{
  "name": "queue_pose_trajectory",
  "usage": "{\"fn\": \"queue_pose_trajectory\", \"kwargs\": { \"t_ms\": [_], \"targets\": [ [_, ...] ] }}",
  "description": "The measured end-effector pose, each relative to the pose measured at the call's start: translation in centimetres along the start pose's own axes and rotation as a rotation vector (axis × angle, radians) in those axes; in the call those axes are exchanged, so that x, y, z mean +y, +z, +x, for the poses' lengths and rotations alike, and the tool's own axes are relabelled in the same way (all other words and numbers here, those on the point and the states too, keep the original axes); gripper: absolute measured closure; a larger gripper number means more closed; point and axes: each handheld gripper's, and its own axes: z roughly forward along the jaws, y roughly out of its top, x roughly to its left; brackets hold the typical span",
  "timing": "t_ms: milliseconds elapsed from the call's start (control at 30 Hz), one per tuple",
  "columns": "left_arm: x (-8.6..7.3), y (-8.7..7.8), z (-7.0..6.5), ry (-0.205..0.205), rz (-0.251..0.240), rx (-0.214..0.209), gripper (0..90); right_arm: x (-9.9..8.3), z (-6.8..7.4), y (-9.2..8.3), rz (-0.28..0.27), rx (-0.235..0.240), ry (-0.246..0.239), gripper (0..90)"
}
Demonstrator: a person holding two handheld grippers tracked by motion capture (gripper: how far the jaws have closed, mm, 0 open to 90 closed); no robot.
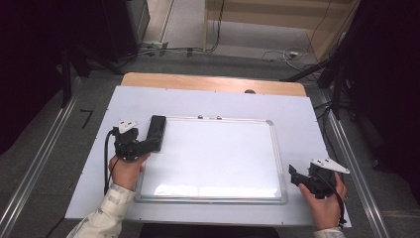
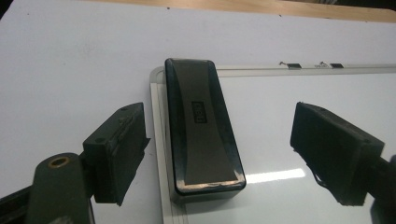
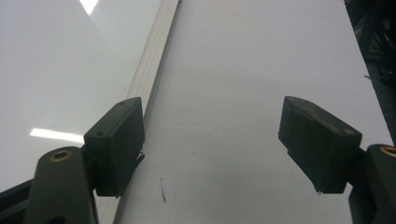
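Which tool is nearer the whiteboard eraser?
Left. The left tool straddles the whiteboard eraser at the whiteboard's far-left corner, jaws open and not touching it. The right tool sits off the board's near-right edge, far from the eraser.

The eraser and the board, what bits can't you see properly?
- Eraser: its label is too blurred to read in the left gripper view; its underside is hidden.
- Whiteboard: glare washes out its near edge in the high view; the left gripper view's right edge cuts it off.
- Two clips on the frame: too small to make out.
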Motion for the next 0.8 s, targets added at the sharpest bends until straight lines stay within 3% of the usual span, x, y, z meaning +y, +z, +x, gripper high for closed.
{"fn": "queue_pose_trajectory", "kwargs": {
  "t_ms": [800],
  "targets": [
    [-1.8,-2.4,0.2,0.017,-0.016,-0.016,18.8,0.0,-0.1,-0.2,-0.005,-0.001,0.002,21.7]
  ]
}}
